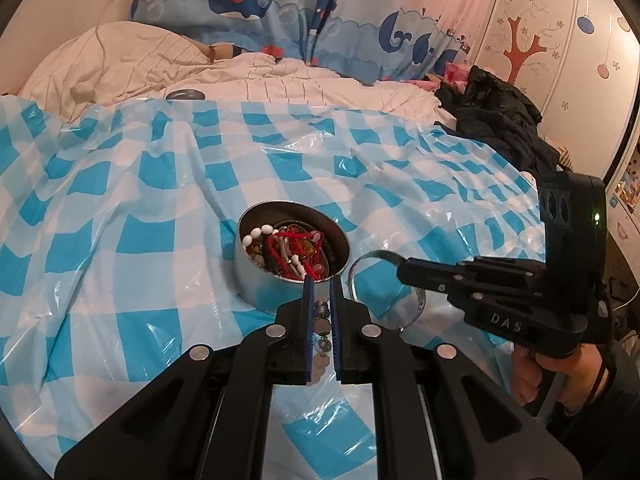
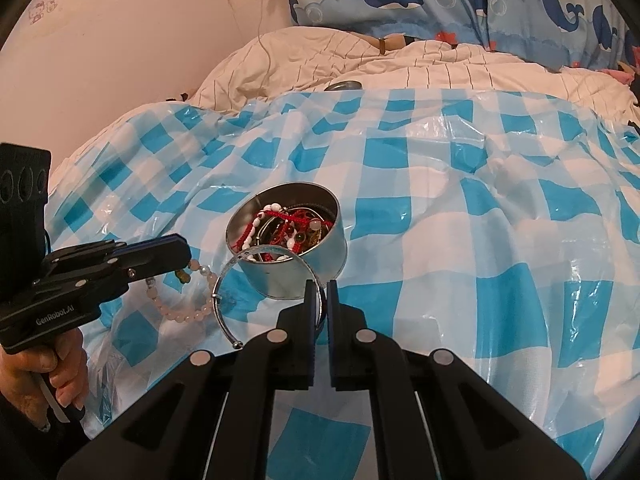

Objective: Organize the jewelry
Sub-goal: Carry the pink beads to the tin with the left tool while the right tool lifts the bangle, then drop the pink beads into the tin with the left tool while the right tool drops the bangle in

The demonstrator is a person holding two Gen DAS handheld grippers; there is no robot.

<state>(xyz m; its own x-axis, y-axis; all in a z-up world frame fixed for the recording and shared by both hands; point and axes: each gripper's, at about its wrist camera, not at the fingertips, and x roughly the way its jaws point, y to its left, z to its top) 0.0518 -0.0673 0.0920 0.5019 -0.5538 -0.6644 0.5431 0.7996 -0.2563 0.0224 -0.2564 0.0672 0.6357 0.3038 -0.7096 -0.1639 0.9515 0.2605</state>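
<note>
A round metal tin (image 1: 256, 280) (image 2: 296, 276) stands on the blue checked plastic sheet, filled with red cord, white beads and other jewelry (image 1: 292, 246) (image 2: 288, 228). My left gripper (image 1: 322, 280) (image 2: 188, 258) is shut on a pink bead bracelet (image 2: 188, 312) (image 1: 322, 328), which hangs just left of the tin. My right gripper (image 2: 319, 284) (image 1: 396, 266) is shut on a silver bangle (image 2: 224, 284) (image 1: 368, 258), held beside the tin's near rim.
The checked plastic sheet (image 2: 480, 240) covers a bed with white striped bedding (image 1: 120, 68) behind. A whale-print curtain (image 1: 280, 8) hangs at the back. Dark clothing (image 1: 496, 120) lies at the bed's right. A small grey disc (image 1: 185, 95) lies at the sheet's far edge.
</note>
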